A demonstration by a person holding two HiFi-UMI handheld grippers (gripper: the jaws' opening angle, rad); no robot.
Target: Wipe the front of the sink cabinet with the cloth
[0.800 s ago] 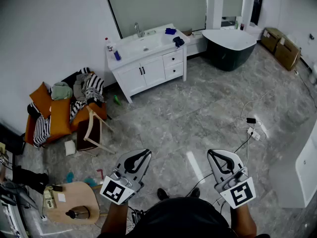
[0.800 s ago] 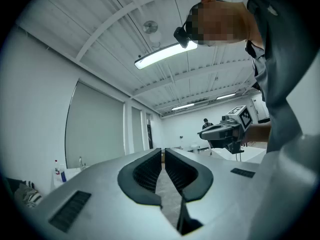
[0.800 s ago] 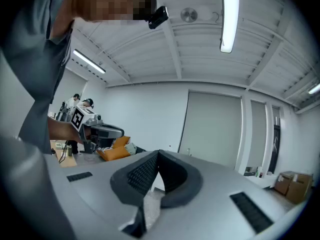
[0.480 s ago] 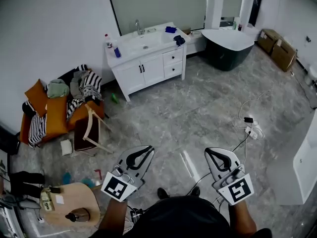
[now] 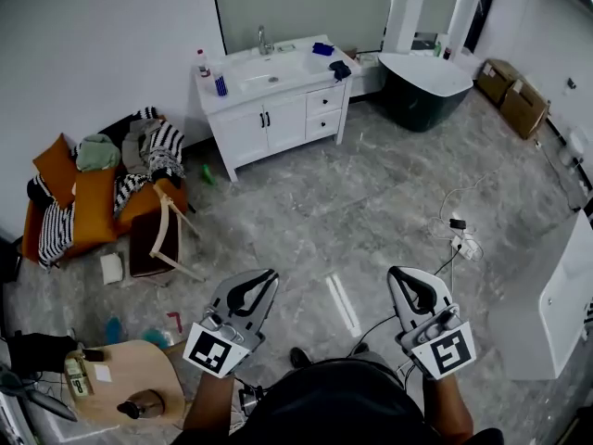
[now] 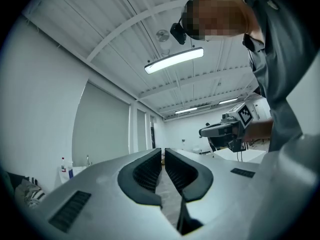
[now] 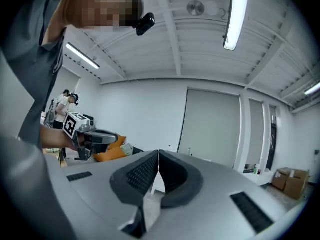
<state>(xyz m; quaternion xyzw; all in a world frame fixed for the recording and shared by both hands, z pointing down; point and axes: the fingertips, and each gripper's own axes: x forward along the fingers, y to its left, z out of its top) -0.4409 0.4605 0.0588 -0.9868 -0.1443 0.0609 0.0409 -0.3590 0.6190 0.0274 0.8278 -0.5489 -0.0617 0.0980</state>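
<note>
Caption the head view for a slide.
Left gripper and right gripper shut, empty; sink cabinet far across the floor.

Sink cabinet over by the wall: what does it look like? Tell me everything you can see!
The sink cabinet is white, standing on legs against the wall. Its front has two shut doors with dark handles and two drawers beside them. On top sit a basin, a faucet, a bottle, a blue cloth and a darker cloth at one corner.

Approach to sink cabinet (image 5: 278,123): centre clear, sides cluttered.
Bare grey floor (image 5: 371,202) runs up to the cabinet front. To the left stand a tilted chair (image 5: 162,239) and a heaped sofa (image 5: 88,197); to the right, a dark bathtub (image 5: 426,86) and a power strip (image 5: 460,242) with trailing cables.
</note>
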